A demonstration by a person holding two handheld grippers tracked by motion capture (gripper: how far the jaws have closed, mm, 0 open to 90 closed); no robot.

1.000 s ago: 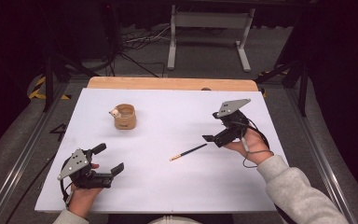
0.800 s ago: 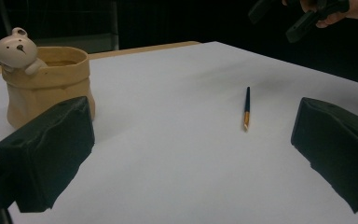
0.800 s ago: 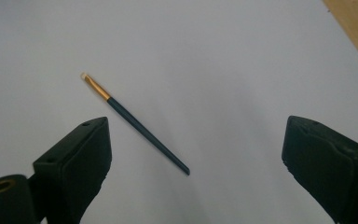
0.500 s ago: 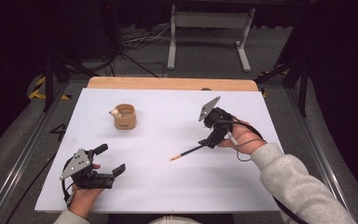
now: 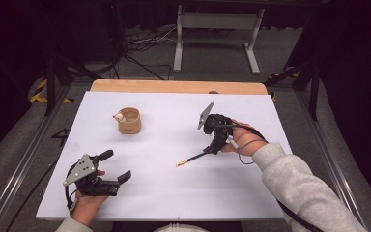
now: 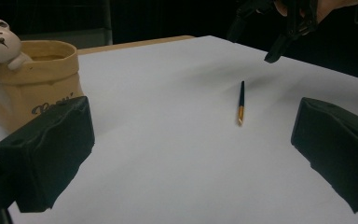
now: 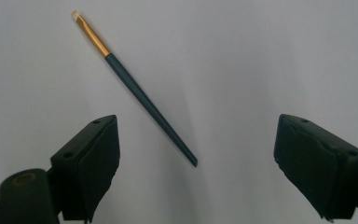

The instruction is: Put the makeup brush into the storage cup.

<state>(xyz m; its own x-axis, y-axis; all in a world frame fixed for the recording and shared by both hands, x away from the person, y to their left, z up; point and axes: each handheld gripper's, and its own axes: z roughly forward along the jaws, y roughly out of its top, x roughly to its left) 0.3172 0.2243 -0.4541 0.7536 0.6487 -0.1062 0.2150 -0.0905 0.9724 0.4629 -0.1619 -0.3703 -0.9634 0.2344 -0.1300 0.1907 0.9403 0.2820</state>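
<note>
Right gripper view looks down between two spread black jaws, which have just been closing a little, at a thin brush lying flat on the white table; its dark handle end sits between them, untouched. From the high view the right gripper hangs over that handle end. This looks like the reach before a pick: next, lower and close on the handle. The left gripper rests open near the front edge, well apart from the bear cup.
</note>
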